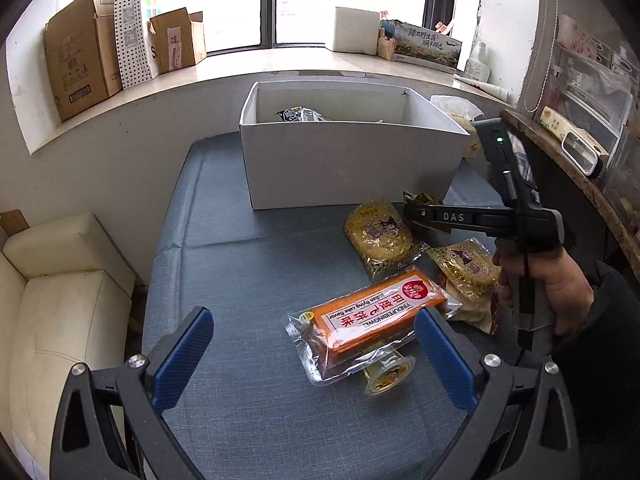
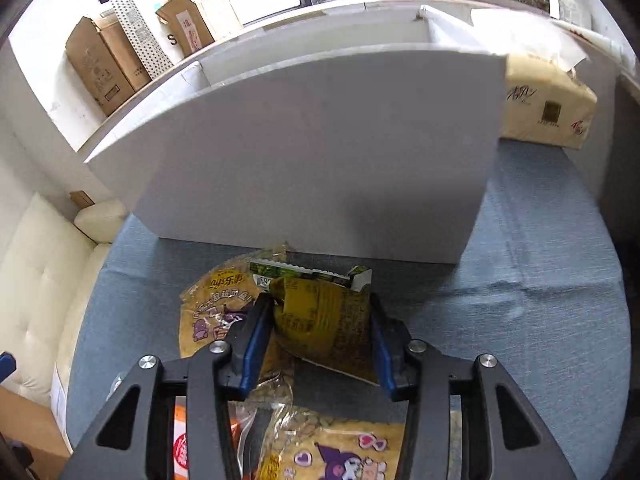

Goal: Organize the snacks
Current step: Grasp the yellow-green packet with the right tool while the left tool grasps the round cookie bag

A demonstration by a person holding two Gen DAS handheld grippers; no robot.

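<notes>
My left gripper (image 1: 316,348) hangs open over the blue tablecloth (image 1: 240,264). An orange flying-cake pack (image 1: 376,316) in clear wrap lies just ahead, near its right finger (image 1: 444,360). A small jelly cup (image 1: 388,378) peeks out from under the pack. My right gripper (image 2: 319,332) is shut on a crumpled dark-yellow snack packet (image 2: 320,300), which lies in front of the white box (image 2: 320,152). Two yellow chip bags with a purple cartoon (image 1: 378,240) (image 1: 468,272) lie beside it. From the left wrist, the right gripper (image 1: 420,216) sits low behind those bags, held by a hand (image 1: 552,288).
One snack bag (image 1: 300,114) lies inside the white box (image 1: 344,160). A tissue pack (image 2: 548,108) sits right of the box. A cream sofa (image 1: 60,300) borders the table's left side, and a cluttered shelf (image 1: 580,152) its right. Cardboard boxes (image 1: 80,64) stand on the windowsill.
</notes>
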